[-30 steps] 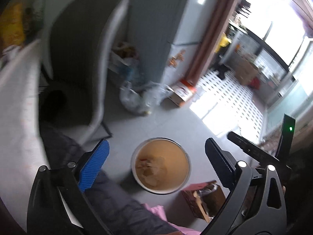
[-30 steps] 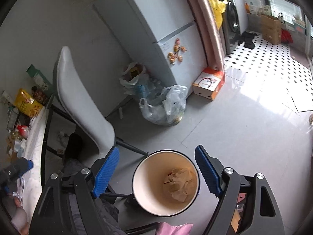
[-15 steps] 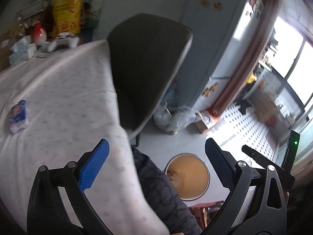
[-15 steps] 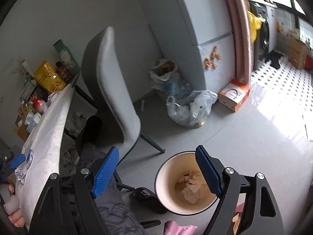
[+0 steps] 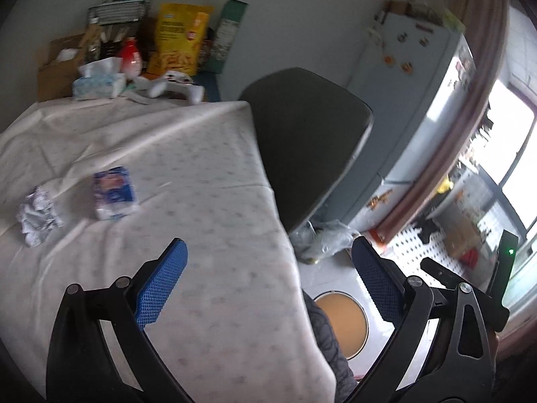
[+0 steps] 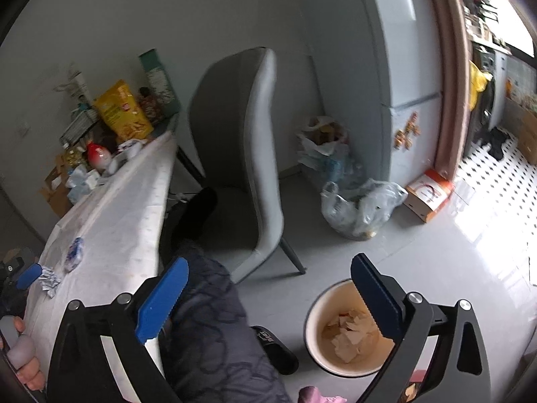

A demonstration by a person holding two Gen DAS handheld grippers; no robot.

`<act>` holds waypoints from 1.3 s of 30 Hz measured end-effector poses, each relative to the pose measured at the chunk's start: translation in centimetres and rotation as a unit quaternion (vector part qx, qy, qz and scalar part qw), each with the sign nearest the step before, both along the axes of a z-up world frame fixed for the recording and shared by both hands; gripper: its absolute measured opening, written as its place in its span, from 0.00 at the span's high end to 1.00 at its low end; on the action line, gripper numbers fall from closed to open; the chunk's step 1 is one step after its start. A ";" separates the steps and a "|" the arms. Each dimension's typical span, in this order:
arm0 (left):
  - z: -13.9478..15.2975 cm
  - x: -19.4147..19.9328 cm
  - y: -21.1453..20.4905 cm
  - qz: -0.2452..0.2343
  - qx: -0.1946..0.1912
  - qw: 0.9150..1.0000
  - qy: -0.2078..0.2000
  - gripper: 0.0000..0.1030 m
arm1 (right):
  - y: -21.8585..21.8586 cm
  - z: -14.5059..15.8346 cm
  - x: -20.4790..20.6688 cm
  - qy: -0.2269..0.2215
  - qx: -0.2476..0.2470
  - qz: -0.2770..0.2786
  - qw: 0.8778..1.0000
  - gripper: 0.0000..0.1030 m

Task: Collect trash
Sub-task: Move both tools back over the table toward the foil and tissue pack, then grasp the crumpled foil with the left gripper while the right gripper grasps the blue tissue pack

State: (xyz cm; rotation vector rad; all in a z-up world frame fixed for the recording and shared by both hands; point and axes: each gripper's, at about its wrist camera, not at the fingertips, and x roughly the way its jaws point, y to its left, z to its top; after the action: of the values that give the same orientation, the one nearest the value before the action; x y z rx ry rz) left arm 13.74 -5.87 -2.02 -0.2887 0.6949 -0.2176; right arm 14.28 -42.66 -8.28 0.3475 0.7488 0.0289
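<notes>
Only right view shows paper in bin (image 6: 349,336), left gripper (image 5: 268,280) wide over tablecloth w/ 2 wrappers (image 5: 115,193), right gripper (image 6: 268,297) wide

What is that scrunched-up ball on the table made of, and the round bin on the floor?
The scrunched-up ball looks like crumpled foil or shiny wrapper: silvery-white, with sharp creases, some print, hard to tell which. The round bin seems to be smooth plastic or enamelled metal, glossy, with a cream inside and a dark rim. The pieces inside it look like torn paper.

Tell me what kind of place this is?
Looks like a lived-in home dining or kitchen area: a cloth-covered table with snacks at its far end, a grey chair, a fridge with magnets, and a floor trash bin holding paper scraps.
</notes>
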 end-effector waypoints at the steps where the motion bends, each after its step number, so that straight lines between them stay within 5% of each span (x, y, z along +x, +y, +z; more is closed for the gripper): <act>1: 0.0 -0.1 0.8 0.009 -0.004 1.000 0.000 0.06 | 0.8 0.4 0.2 -0.002 0.002 0.009 1.000 0.07; 16: -0.6 -1.3 9.9 0.124 -0.003 0.992 -0.005 0.06 | 10.9 3.7 2.7 -0.021 0.023 0.113 0.993 0.08; 28: -2.9 -0.8 17.5 0.207 -0.022 0.978 0.017 0.06 | 18.7 2.9 6.4 0.000 0.021 0.197 0.980 0.11; 39: -6.6 0.5 22.7 0.253 -0.101 0.962 0.035 0.06 | 26.0 1.3 10.0 0.024 0.012 0.261 0.965 0.11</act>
State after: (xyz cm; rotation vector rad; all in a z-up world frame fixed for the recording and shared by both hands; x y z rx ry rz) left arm 14.25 16.83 -8.63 -0.6606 0.6475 0.2130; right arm 24.30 -16.63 -6.93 0.1671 0.8720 0.5287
